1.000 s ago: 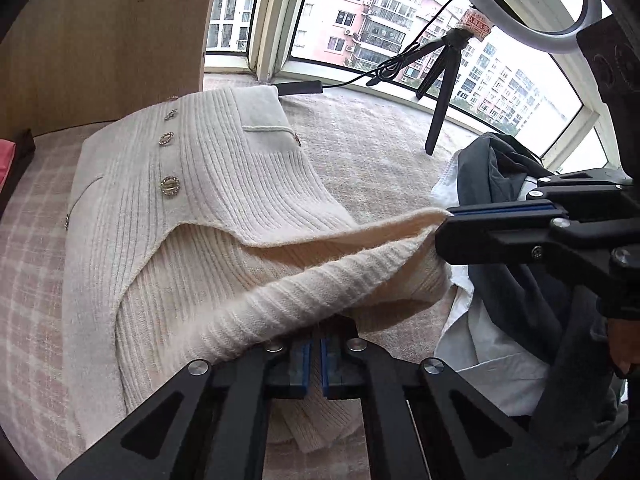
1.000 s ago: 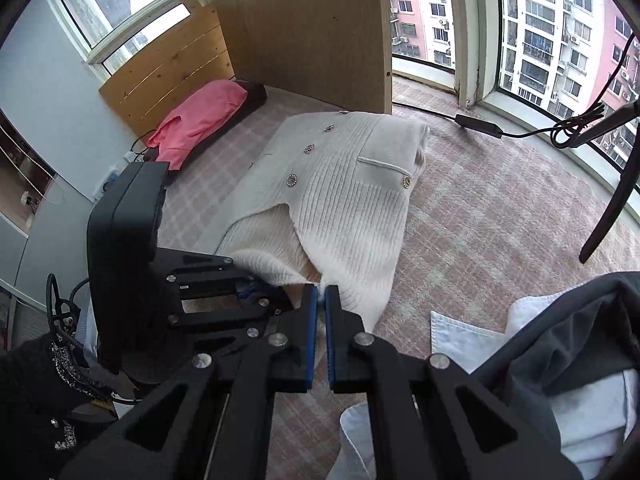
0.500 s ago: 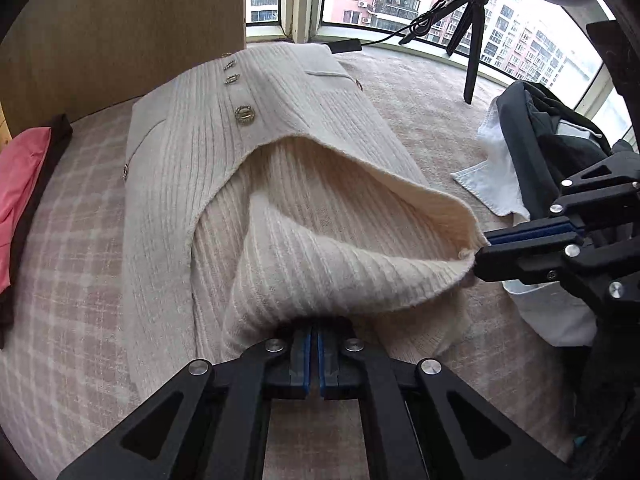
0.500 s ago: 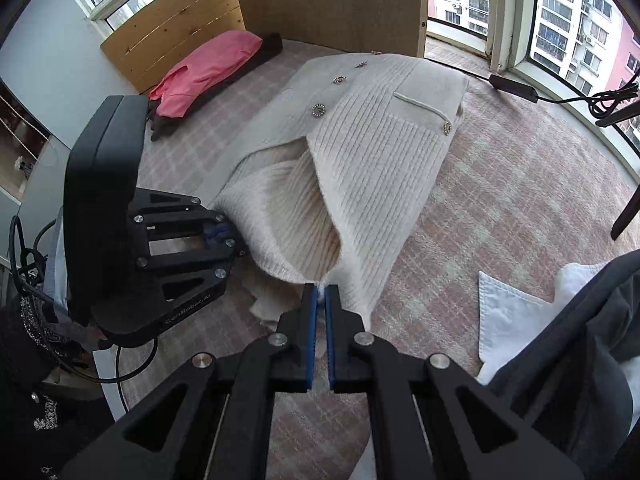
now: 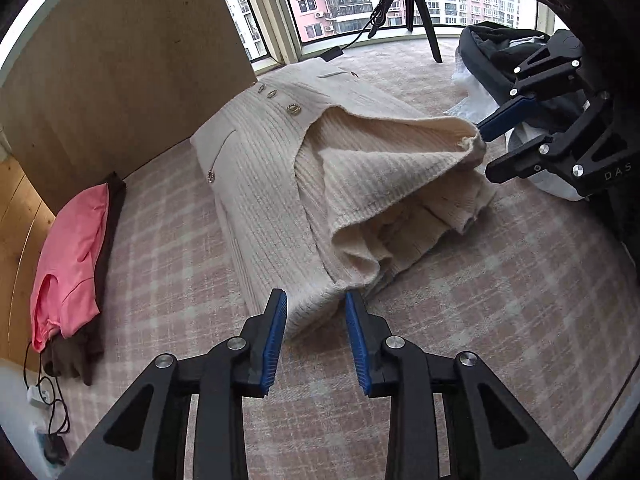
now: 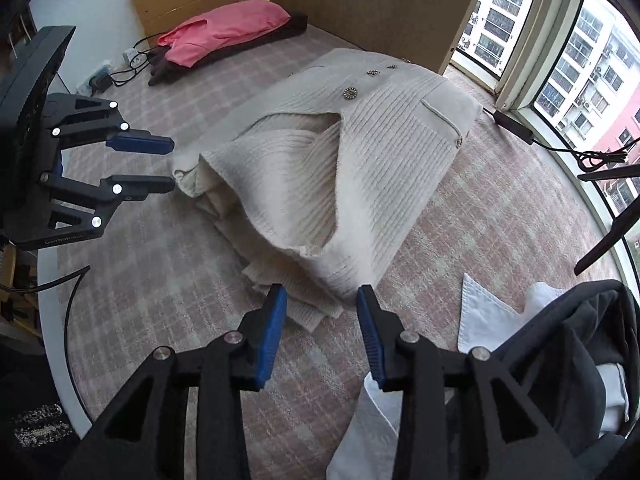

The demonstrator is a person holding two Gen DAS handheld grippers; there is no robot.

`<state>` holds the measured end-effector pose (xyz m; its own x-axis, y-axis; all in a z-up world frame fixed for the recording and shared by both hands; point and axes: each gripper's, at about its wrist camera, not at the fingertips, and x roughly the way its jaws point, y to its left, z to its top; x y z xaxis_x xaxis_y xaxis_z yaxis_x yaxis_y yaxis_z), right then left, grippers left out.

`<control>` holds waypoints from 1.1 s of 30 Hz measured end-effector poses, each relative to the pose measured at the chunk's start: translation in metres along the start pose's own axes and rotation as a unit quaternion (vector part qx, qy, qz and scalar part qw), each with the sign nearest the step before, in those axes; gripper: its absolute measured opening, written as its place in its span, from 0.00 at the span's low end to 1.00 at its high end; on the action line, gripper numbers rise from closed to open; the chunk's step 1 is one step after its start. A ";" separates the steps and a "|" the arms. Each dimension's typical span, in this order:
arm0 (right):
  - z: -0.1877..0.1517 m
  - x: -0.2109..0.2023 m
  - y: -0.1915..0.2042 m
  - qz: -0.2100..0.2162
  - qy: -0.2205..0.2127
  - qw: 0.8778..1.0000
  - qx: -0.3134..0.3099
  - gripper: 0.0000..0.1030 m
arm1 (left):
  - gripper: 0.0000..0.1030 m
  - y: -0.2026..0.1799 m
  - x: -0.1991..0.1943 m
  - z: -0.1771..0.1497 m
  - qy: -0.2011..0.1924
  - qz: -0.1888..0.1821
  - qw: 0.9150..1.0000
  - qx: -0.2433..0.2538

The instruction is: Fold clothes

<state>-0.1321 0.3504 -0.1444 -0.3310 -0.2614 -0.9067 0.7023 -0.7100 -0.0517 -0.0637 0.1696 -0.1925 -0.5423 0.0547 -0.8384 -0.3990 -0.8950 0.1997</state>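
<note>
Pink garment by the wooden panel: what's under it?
A dark brown garment lies under the pink garment, sticking out along one side and one end. Whether anything lies beneath that is hidden.

Both handheld tools look alike: the left matte-black two-finger gripper (image 5: 316,336) and the right matte-black two-finger gripper (image 6: 322,330) have angular, cut-out linkage arms pinned with round silver screws. Ribbed blue pads (image 5: 274,340) line the inner face of each finger. Pale lettering marks each body's side, too small to read reliably.
</note>
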 end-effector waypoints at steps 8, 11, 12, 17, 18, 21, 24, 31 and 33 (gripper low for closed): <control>-0.004 -0.003 -0.009 -0.051 0.000 0.999 -0.001 0.06 | 0.12 0.020 -0.008 0.005 -0.033 -0.026 0.999 -0.026; -0.009 0.014 -0.010 -0.047 0.046 0.998 -0.016 0.08 | 0.15 0.015 -0.004 0.002 -0.006 -0.047 0.999 0.000; -0.009 0.014 -0.009 -0.039 0.051 0.998 -0.017 0.09 | 0.15 0.012 -0.003 0.002 0.001 -0.047 0.999 0.011; -0.013 -0.037 -0.029 0.069 -0.011 0.996 0.056 0.56 | 0.31 0.024 -0.042 0.022 -0.056 -0.117 0.991 -0.012; -0.013 -0.045 -0.040 0.081 -0.026 0.992 0.088 0.56 | 0.33 0.023 -0.047 0.029 -0.070 -0.122 0.990 -0.010; -0.009 -0.043 -0.068 0.100 -0.033 0.978 0.178 0.55 | 0.33 0.019 -0.032 0.054 -0.069 -0.133 0.989 0.005; -0.003 -0.022 -0.084 0.076 -0.008 0.969 0.236 0.54 | 0.33 0.015 -0.005 0.067 -0.037 -0.114 0.993 0.021; -0.011 0.031 -0.117 0.145 0.004 0.924 0.353 0.54 | 0.29 0.075 0.018 0.040 0.000 -0.118 0.986 -0.117; -0.015 0.040 -0.124 0.162 0.004 0.914 0.372 0.54 | 0.29 0.092 0.032 0.028 0.030 -0.122 0.979 -0.162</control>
<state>-0.2227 0.4383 -0.1805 -0.1741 -0.5340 -0.8274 0.1381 -0.8451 0.5164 -0.1383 0.1011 -0.1871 -0.4116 0.2661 -0.8716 -0.2500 -0.9527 -0.1728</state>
